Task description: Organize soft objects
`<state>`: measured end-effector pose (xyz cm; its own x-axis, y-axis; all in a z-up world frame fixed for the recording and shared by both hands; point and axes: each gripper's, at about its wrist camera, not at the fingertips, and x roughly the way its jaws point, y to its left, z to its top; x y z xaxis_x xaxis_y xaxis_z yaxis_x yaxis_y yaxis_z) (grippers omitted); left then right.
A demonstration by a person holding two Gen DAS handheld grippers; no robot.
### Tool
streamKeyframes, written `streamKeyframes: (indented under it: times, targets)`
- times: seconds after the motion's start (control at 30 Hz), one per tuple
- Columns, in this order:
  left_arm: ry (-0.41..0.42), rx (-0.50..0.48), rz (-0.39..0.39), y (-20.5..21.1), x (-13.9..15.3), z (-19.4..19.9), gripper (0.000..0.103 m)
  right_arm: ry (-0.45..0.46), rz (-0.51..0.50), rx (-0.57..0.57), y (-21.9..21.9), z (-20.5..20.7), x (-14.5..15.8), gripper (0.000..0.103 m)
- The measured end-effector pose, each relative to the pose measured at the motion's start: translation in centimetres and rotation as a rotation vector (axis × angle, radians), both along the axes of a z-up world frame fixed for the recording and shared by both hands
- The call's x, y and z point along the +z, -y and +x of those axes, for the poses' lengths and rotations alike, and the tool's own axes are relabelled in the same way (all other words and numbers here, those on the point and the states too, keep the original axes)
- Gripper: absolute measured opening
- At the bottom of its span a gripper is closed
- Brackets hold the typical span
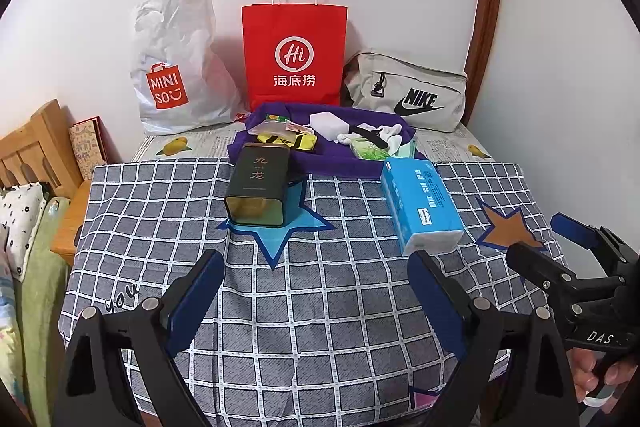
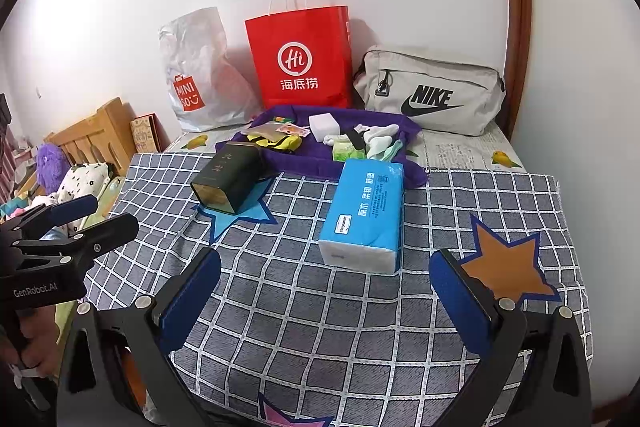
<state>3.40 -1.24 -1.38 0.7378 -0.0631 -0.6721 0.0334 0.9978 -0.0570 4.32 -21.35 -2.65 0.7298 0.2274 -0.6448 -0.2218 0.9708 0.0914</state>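
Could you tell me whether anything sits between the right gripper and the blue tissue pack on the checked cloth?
Nothing visible does. The right gripper is open, and only bare checked cloth lies between it and the blue tissue pack. The dark tea tin lies off to the left.

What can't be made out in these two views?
- Inside of the red bag and the Miniso bag: hidden by their own walls, both views.
- Nike pouch: zipped, contents unseen.
- Pile on the purple cloth: overlapping, too small to identify.
- Tin label: too small.

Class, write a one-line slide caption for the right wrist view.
Open right gripper hovers before a tissue pack and dark tin on the checked cloth.
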Motion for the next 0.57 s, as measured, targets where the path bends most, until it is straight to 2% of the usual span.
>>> streamKeyframes:
  times: [0.43,0.57]
  targets:
    - [0.003,-0.004,0.006,0.24,0.12,-0.08,0.093,-0.003,0.009,0.001,0.19,-0.1,0.01,0.102]
    - [0.007,-0.004,-0.013,0.01,0.09,-0.03,0.093,-0.003,0.005,0.003,0.05,-0.04,-0.11,0.102]
